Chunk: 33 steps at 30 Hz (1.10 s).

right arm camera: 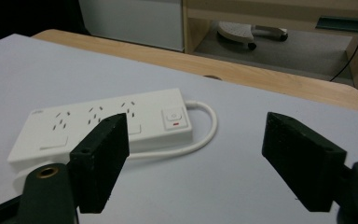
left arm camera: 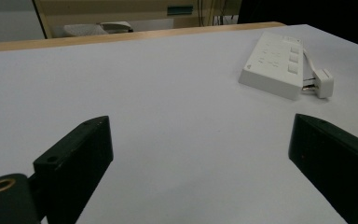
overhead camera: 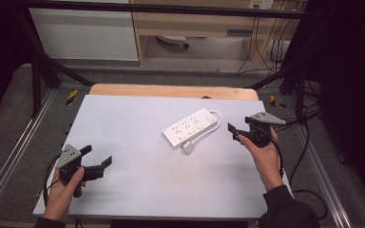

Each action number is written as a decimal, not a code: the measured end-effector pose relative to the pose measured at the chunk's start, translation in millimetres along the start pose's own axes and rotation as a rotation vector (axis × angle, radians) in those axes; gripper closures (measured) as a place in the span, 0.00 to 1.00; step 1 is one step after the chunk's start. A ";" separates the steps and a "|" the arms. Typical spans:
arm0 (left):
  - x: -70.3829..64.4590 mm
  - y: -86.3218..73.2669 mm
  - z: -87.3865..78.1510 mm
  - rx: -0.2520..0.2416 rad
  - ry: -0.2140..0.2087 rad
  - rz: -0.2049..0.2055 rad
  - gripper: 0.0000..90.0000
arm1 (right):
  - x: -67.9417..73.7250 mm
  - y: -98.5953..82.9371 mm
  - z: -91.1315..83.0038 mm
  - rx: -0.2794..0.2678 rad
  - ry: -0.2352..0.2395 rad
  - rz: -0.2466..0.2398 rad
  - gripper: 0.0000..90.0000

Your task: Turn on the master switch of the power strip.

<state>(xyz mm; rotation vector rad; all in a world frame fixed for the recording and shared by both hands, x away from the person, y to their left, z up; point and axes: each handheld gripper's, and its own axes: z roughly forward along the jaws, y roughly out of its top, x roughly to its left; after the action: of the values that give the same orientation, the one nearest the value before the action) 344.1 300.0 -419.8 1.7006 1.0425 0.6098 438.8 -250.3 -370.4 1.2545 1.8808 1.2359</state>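
A white power strip (overhead camera: 190, 127) lies slantwise in the middle of the white table top (overhead camera: 138, 190). Its white cable (overhead camera: 215, 116) loops round the far end and comes back to the plug (overhead camera: 188, 147) lying by the strip's near side. My left gripper (overhead camera: 97, 155) is held open near the table's front left, empty, well away from the strip (left arm camera: 275, 63) and plug (left arm camera: 322, 83). My right gripper (overhead camera: 240, 127) hovers open just right of the strip. In the right gripper view its jaws stand wide apart, with the strip (right arm camera: 102, 123) and cable loop (right arm camera: 207, 133) close ahead at the left.
A wooden edge (overhead camera: 171, 90) runs along the table's far side. Black frame bars (overhead camera: 38, 71) stand at both sides. Cables (overhead camera: 309, 142) trail off the right edge onto the floor. A cabinet (overhead camera: 85, 33) and a desk stand behind.
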 end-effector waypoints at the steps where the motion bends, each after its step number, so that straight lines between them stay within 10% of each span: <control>1: -0.7 -0.3 -0.4 0.000 -0.003 -0.001 0.07 | -2.4 2.4 3.5 -0.004 -0.001 0.012 0.30; 19: -0.9 -2.2 -1.1 0.015 -0.003 0.001 0.07 | -17.2 24.0 70.6 0.025 0.004 0.008 0.95; 33: -1.3 -2.2 -1.3 0.013 -0.004 0.005 0.07 | -16.1 30.2 109.8 0.074 -0.026 -0.022 1.00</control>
<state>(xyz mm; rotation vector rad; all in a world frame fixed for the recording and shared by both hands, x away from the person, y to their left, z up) 341.7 299.8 -421.3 1.7159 1.0422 0.6037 547.6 -218.5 -389.8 1.2788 1.9325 1.1424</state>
